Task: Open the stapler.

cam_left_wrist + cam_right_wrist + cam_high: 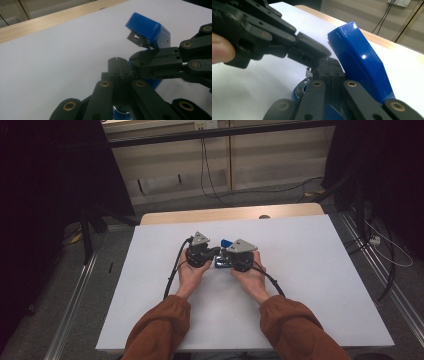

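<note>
White table (310,270), wooden strip along its far edge, dark curtains at both sides. Your two hands meet at mid-table, each holding a tool. Left gripper (216,252) and right gripper (223,254) both have their jaws clenched tight, tips touching over a blue stapler (147,30). It lies between them, top arm swung up and open, base under the jaws.

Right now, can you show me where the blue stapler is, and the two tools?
blue stapler (362,62), right gripper view, its raised lid.
left tool (216,251), high view, its closed tips.
right tool (223,256), high view, its closed tips.
</note>
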